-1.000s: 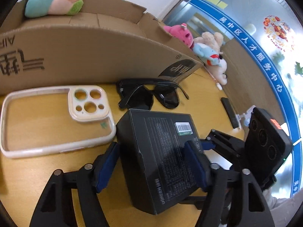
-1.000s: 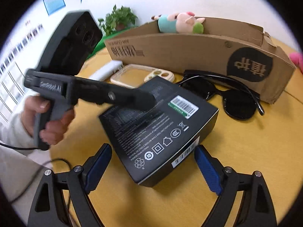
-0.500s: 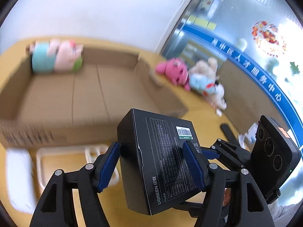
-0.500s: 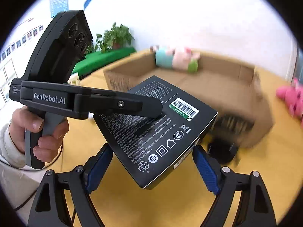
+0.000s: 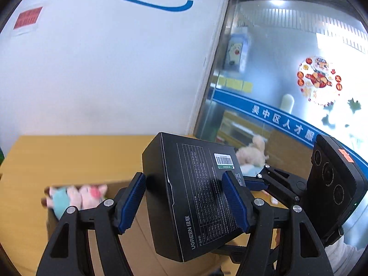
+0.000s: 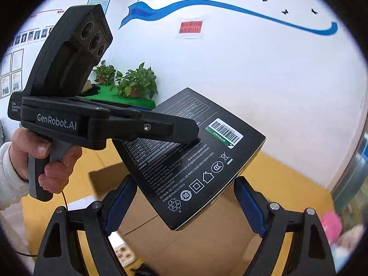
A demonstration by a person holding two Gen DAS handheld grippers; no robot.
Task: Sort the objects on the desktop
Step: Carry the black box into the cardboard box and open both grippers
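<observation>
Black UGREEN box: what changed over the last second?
The black UGREEN box was lifted off the yellow table, gripped by both the left gripper and the right gripper, and now hangs above the open cardboard box. Phone case and sunglasses have dropped out of view. Unchanged: both grips on the box, and the plush pig in the cardboard box.
</observation>
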